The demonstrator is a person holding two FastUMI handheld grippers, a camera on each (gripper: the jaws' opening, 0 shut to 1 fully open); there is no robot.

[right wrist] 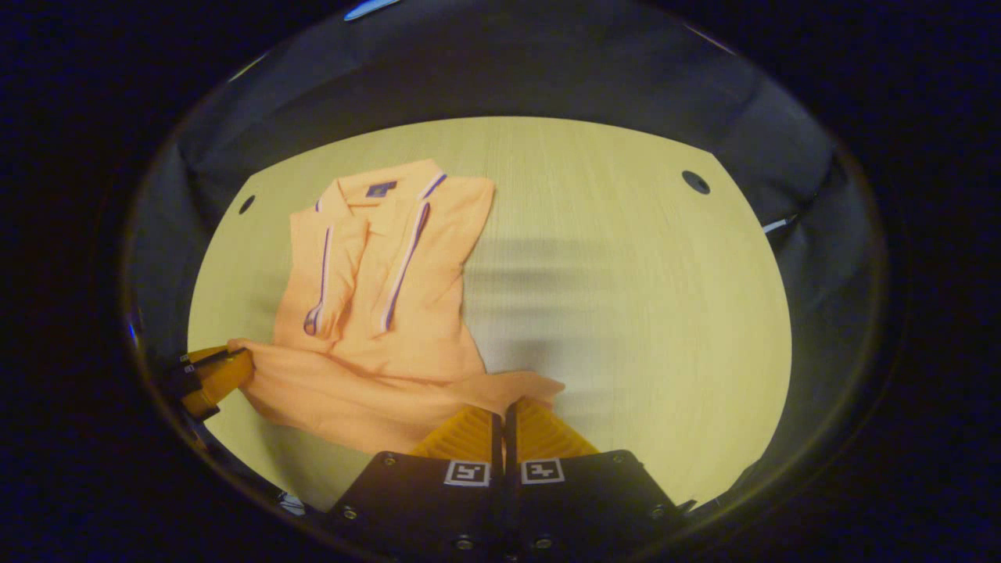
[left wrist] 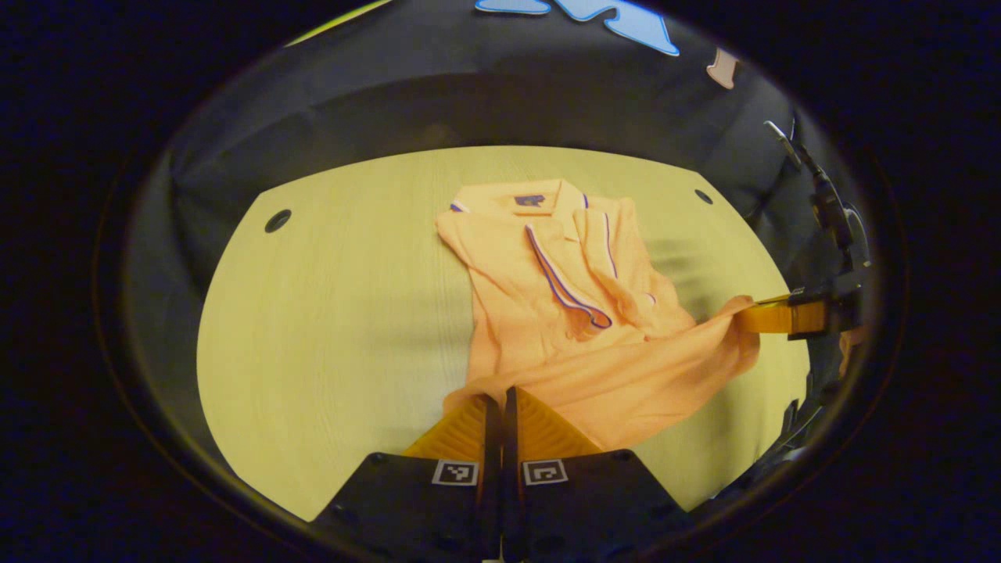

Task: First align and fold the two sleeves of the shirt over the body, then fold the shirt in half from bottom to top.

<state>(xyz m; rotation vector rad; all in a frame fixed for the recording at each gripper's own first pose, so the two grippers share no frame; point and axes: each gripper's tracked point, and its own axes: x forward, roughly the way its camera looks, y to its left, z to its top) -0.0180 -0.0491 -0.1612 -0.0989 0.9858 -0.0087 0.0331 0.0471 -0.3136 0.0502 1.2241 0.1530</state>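
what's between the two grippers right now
The lifted bottom hem of the orange collared shirt spans from the left gripper to the right gripper, each pinching a corner, seen in the left gripper view.

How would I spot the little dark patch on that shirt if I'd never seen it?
Start at the pale wooden table, then find the orange shirt lying on it. At its far end, inside the collar, sits the small dark blue patch, squarish, unlike the long thin stripes running down the front.

My shirt (left wrist: 547, 313) is an orange polo with purple-and-white piping, lying collar away from me on the pale table (left wrist: 328, 313). Its 2 sleeves are folded over the body, and the bottom hem is lifted and bunched.
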